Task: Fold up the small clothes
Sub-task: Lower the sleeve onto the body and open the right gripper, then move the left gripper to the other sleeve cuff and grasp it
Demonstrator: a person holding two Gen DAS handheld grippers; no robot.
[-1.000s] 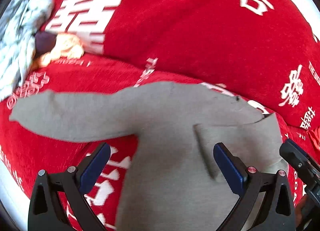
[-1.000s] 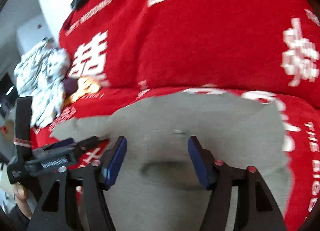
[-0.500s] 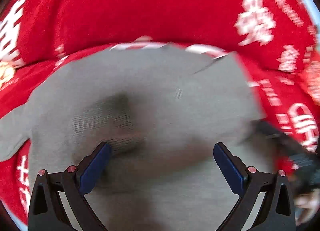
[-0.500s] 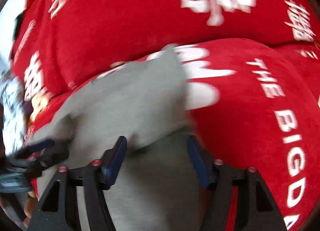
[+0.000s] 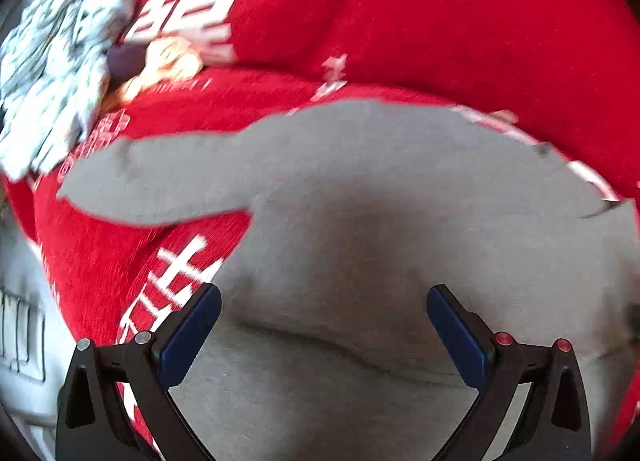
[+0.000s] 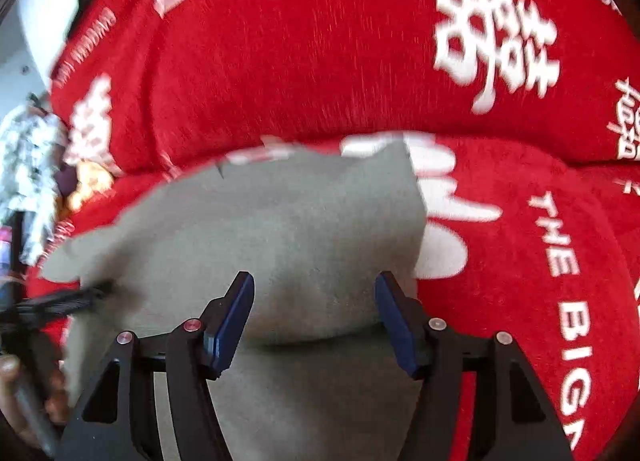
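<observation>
A small grey long-sleeved top [image 5: 380, 221] lies flat on a red cover with white lettering [image 5: 460, 29]. One sleeve [image 5: 160, 177] stretches out to the left. My left gripper [image 5: 322, 325] is open and empty, hovering over the lower body of the top. In the right wrist view the top [image 6: 280, 221] shows its right side folded over, with a straight edge at the right. My right gripper [image 6: 314, 317] is open and empty over that fold. The left gripper [image 6: 60, 301] shows blurred at that view's left edge.
A white patterned cloth bundle [image 5: 52, 73] and an orange-yellow item [image 5: 168, 61] lie at the far left of the red cover. The red cover rises into a thick mound [image 6: 320, 41] behind the top. A white surface [image 5: 24, 321] borders the cover at the left.
Both views have swung about. The left gripper is back over the top's lower left, with the sleeve in sight again. The right gripper sits over the folded right side. Both stay open.
</observation>
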